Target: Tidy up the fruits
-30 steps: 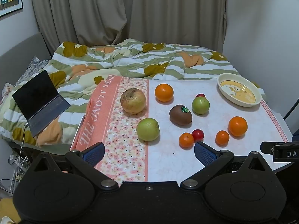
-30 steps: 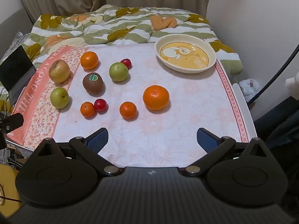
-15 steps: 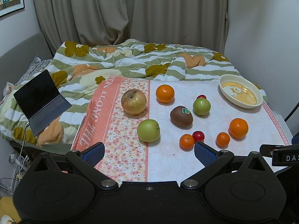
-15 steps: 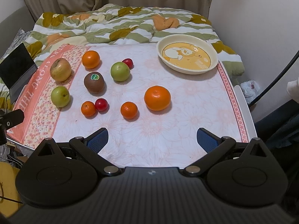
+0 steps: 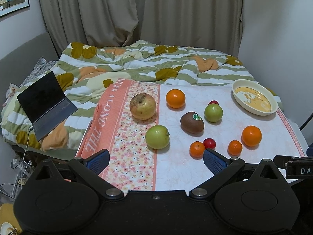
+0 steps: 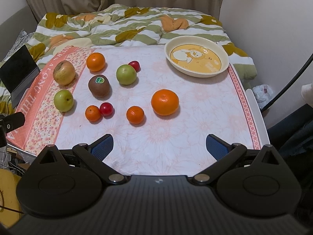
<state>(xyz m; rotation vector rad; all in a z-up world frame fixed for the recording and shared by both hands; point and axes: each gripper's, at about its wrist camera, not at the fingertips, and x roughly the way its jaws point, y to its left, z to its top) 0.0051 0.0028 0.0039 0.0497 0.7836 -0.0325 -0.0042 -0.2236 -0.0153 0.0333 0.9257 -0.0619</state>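
**Fruit scattered on a cloth-covered table, both grippers empty**

A striped flowered quilt (image 5: 148, 66) is covering the bed behind the table, and an open laptop (image 5: 46, 103) is leaning on it at the left. A pink-and-white tablecloth (image 6: 195, 117) is lying over the table and carrying all the fruit. A cream dish (image 6: 197, 46) with a cartoon print is sitting empty at the far right corner. The left gripper (image 5: 156, 159) is hovering above the near edge with its jaws spread wide apart, gripping nothing; the right gripper (image 6: 159, 145) is doing likewise, jaws apart and empty. A russet apple (image 5: 142, 106) and a green apple (image 5: 157, 136) are resting on the flowered band at the left. A kiwi (image 6: 99, 85) with a green sticker is sitting between them and a second green apple (image 6: 126, 74). A large orange (image 6: 165, 102) is lying well apart from the dish, another orange (image 6: 95, 61) at the far side. Two mandarins (image 6: 135, 114) (image 6: 93, 113) are occupying the near row. One red plum (image 6: 106, 108) is touching the left mandarin; another (image 6: 134, 65) is peeking from behind the second green apple.
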